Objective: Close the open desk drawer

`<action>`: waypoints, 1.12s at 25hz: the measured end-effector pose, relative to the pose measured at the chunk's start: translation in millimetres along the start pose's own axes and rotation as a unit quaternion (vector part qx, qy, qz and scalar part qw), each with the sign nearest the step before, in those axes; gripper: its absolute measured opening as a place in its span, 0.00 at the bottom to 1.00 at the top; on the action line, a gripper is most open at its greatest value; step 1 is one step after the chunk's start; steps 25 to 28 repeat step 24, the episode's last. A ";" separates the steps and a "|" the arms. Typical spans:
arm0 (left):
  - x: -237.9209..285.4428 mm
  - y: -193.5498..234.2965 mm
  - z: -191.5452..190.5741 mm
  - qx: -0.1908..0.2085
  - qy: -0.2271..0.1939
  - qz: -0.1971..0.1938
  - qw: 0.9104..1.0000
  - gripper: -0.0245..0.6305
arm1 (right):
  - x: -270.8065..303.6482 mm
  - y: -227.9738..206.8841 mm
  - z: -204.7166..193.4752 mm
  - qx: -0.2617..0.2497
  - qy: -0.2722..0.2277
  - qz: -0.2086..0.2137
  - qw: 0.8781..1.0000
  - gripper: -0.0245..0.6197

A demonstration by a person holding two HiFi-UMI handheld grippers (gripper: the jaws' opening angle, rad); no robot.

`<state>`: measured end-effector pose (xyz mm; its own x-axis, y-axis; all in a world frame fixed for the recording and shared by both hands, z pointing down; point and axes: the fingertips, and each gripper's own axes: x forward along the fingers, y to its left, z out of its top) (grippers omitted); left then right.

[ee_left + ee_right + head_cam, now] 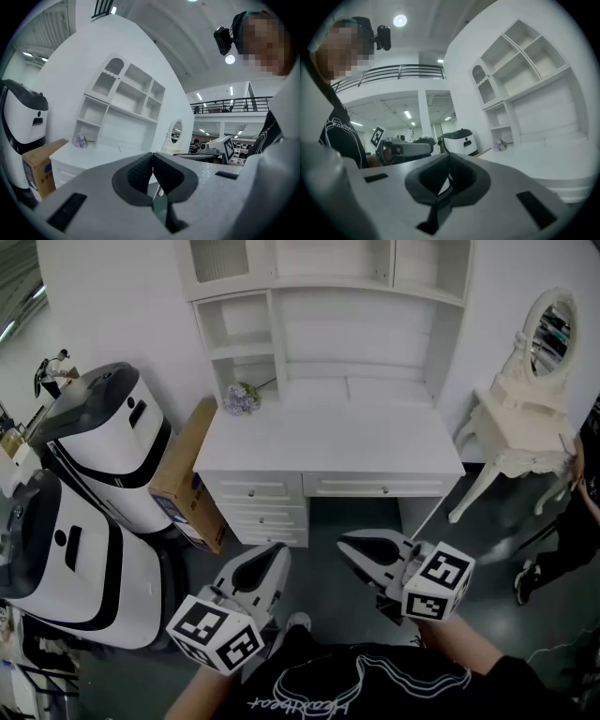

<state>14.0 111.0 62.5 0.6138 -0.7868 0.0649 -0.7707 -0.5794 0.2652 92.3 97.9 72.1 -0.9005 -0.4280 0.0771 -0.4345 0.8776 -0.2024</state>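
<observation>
Two clenched, empty claws: left claw (277, 552), right claw (345, 546); desk drawer (380, 487) runs left-right, front facing them.

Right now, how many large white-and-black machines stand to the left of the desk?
2. One machine stands beside the cardboard box; the other machine is nearer the camera. Others may be out of frame.
</observation>
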 end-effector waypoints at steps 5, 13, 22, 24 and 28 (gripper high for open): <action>-1.7 -6.8 -8.3 0.000 0.007 -0.001 1.000 0.04 | -2.8 9.5 -1.2 -0.018 0.000 0.004 1.000 0.05; -1.6 -15.5 -11.9 0.003 0.009 -0.008 1.000 0.04 | -6.4 18.1 -6.8 -0.022 0.004 0.008 1.000 0.05; -3.9 -24.3 -11.7 0.014 0.007 -0.015 1.000 0.04 | -9.9 21.7 -10.5 -0.002 0.000 0.010 1.000 0.05; -5.7 -25.6 -15.2 0.011 0.011 -0.016 1.000 0.04 | -9.7 24.1 -10.3 -0.004 -0.002 0.010 1.000 0.05; -5.7 -25.6 -15.2 0.011 0.011 -0.016 1.000 0.04 | -9.7 24.1 -10.3 -0.004 -0.002 0.010 1.000 0.05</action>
